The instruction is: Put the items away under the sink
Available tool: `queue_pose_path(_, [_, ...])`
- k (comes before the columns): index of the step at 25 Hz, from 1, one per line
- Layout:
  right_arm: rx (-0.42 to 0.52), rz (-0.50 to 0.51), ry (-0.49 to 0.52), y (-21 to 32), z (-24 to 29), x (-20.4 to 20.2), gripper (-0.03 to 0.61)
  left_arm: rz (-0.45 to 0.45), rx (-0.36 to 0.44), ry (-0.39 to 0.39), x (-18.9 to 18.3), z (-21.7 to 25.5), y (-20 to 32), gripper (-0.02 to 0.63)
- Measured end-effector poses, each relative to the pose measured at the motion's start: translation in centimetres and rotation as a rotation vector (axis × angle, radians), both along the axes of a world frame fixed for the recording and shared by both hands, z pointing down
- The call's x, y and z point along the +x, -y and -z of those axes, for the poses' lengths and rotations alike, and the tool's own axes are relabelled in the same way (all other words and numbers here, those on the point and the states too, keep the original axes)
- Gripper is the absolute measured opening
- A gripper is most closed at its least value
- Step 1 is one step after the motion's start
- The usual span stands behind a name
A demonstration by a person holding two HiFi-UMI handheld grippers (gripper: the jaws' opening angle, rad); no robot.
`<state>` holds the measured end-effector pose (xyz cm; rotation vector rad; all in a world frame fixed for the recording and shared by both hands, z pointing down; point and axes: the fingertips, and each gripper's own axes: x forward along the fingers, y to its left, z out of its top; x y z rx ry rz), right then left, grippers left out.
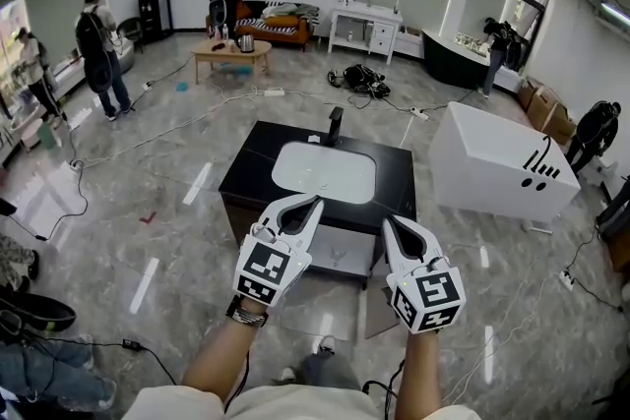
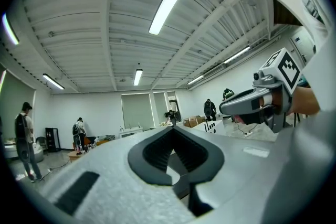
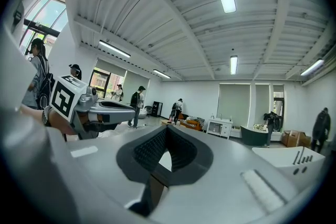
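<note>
A black sink cabinet [image 1: 246, 174] with a white basin [image 1: 323, 172] and a black tap [image 1: 335, 125] stands on the floor ahead of me. Below its top, a pale compartment [image 1: 356, 251] faces me; a small clear item [image 1: 338, 257] seems to stand in it, too small to tell what. My left gripper [image 1: 315, 203] and right gripper [image 1: 387, 222] hover side by side above the cabinet's front edge. Both are shut, tips together, with nothing held. The left gripper view shows its own shut jaws and the right gripper [image 2: 251, 106]; the right gripper view shows the left gripper [image 3: 100, 110].
A white bathtub [image 1: 497, 162] stands to the right of the cabinet. Cables [image 1: 295, 95] trail over the marble floor. Several people stand at the back and left, near a wooden coffee table [image 1: 231, 52] and a white vanity [image 1: 366, 27]. A cardboard piece [image 1: 379, 318] lies by my feet.
</note>
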<state>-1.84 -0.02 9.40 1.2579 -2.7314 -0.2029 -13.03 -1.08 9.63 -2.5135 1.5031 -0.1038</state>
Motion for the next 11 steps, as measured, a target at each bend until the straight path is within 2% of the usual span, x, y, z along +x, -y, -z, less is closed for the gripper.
queue_pose_path(11, [-0.01,0.016,-0.008,-0.47,-0.64,-0.27,0.005,0.009,-0.011,-0.006,-0.16,-0.55,-0.34,0.005])
